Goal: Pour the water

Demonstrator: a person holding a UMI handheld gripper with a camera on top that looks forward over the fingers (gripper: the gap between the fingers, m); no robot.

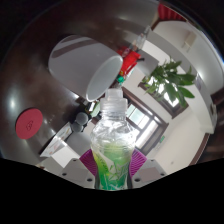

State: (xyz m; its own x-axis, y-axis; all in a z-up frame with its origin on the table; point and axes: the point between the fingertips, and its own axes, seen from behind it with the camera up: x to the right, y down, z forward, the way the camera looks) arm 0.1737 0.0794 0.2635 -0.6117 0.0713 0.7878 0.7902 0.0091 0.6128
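A clear plastic bottle (111, 140) with a green label stands between my fingers, its open neck pointing away from me and no cap on it. Both pink pads (83, 156) press against its sides, so my gripper (111, 165) is shut on the bottle. Past the bottle's neck, to the left, a clear glass cup (62, 147) is on the dark round table (40, 95). The whole scene appears tilted, the table running up to the left. The bottle's lower part is hidden below my fingers.
A red coaster-like disc (29, 122) lies on the table left of the cup. A white chair back (84, 66) rises beyond the table, with a green plant (172, 80) and a window (138, 118) to the right. A small dark object (80, 120) is near the cup.
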